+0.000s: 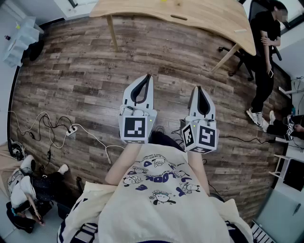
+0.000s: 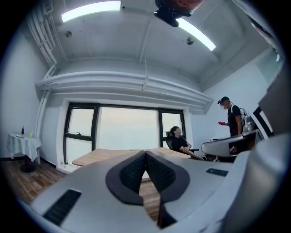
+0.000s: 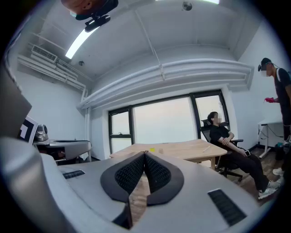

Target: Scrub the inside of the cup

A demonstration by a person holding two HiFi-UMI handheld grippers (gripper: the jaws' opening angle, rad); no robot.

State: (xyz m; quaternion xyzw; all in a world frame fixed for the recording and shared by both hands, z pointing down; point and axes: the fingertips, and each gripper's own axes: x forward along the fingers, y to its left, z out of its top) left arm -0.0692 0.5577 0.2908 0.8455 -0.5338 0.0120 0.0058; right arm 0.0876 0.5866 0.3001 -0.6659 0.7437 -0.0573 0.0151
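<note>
Claw on left (image 1: 148, 77), claw on right (image 1: 196, 88), level, closed, empty, facing table (image 1: 142, 9)

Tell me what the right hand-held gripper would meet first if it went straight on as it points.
Probably the wooden table: the shut right hand-held gripper points level at its near edge. Nothing shows between them, but depth is unclear.

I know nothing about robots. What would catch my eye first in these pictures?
Two white hand-held tools stand out first: the left gripper and the right gripper, side by side at mid-picture over the plank floor. Both are shut, with nothing between their jaws. Ahead of them stands a light wooden table, and a person in black stands at the right edge.
</note>
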